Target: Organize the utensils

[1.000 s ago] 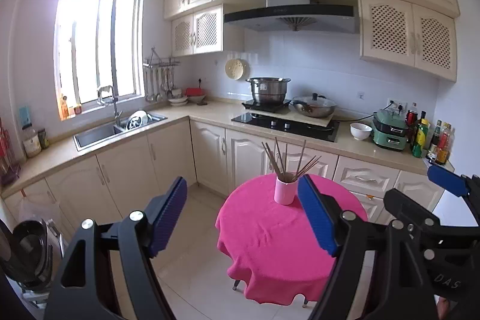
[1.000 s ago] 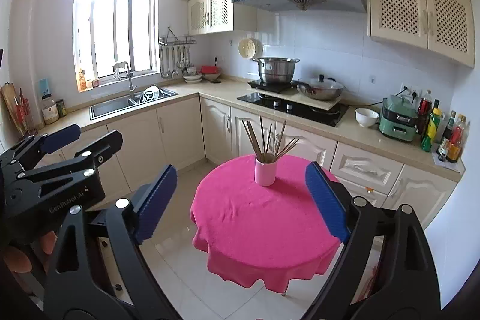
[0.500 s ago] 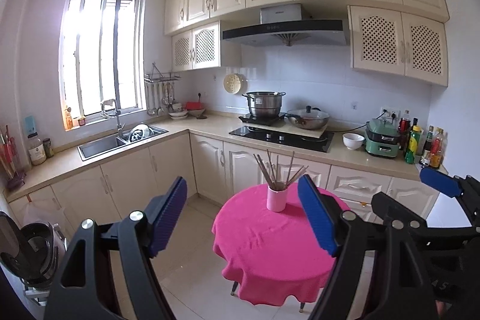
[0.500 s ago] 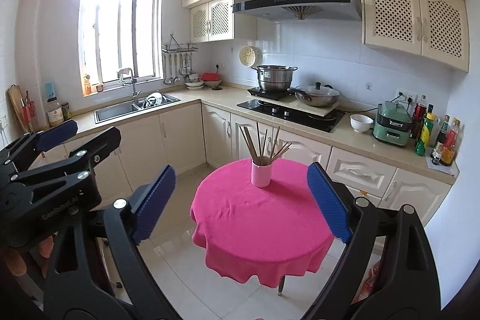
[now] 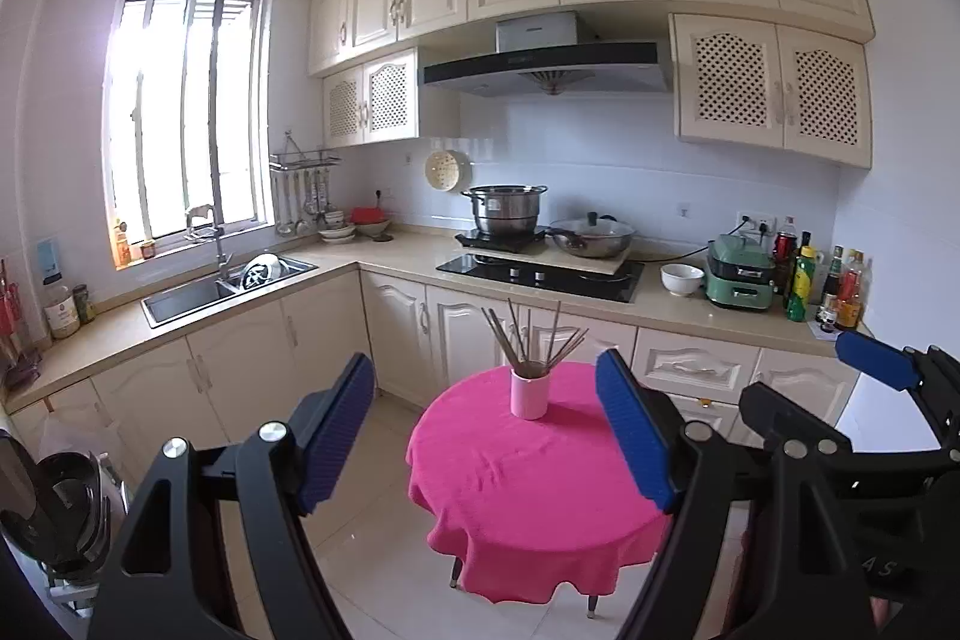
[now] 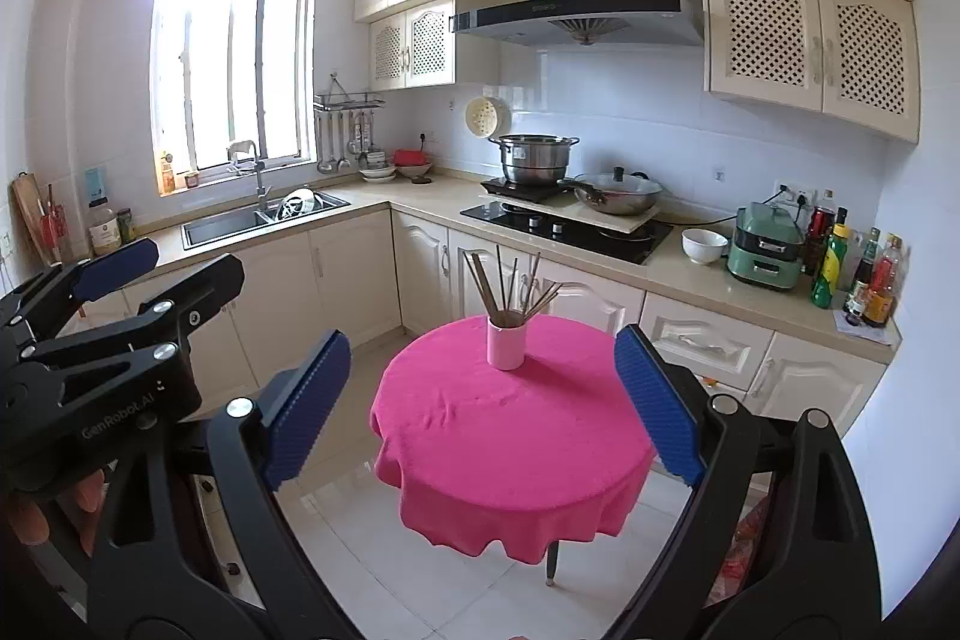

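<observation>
A pink cup (image 5: 529,393) full of brown chopsticks (image 5: 528,337) stands upright at the far side of a round table with a pink cloth (image 5: 528,484). It also shows in the right wrist view (image 6: 506,343), with the chopsticks (image 6: 510,283) fanned out on the same table (image 6: 510,436). My left gripper (image 5: 486,433) is open and empty, well back from the table. My right gripper (image 6: 483,409) is open and empty too, also far from the cup. Each gripper shows at the edge of the other's view.
An L-shaped counter runs behind the table, with a sink (image 5: 198,292), a hob with a steel pot (image 5: 507,211) and a wok (image 5: 591,238), a white bowl (image 5: 681,278), a green appliance (image 5: 739,277) and bottles (image 5: 804,280). Tiled floor surrounds the table.
Both grippers have drawn back and lifted: the table and cup look smaller and lower, and more ceiling shows. Both stay open.
</observation>
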A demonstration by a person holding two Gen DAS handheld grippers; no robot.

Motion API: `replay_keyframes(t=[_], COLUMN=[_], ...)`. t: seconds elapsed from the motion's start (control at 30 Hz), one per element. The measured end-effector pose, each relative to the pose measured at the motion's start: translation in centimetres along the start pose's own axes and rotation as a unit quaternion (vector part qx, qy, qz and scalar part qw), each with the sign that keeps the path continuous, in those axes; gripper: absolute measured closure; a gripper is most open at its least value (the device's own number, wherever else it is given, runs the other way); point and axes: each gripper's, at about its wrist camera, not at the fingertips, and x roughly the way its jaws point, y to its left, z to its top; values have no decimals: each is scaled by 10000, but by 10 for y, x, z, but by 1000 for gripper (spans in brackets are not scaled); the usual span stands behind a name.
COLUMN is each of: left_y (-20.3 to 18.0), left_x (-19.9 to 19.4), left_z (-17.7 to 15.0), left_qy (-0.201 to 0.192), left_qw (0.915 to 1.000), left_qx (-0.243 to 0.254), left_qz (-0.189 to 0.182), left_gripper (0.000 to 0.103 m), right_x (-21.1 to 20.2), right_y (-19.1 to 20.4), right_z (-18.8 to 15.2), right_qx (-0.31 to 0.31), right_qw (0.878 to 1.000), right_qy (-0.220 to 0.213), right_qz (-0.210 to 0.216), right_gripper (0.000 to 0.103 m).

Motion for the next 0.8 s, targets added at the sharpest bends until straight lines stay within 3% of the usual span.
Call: replay_keyframes(t=[0.8], left_y=[-25], left_x=[2], left_z=[3], left_qy=[16], left_qw=[9993], left_qx=[121], left_qz=[-341], left_gripper=[28], right_x=[-14], right_y=[-18], right_z=[0], right_qx=[97], right_qw=[9994], right_qy=[14], right_qz=[-318], right_gripper=[15])
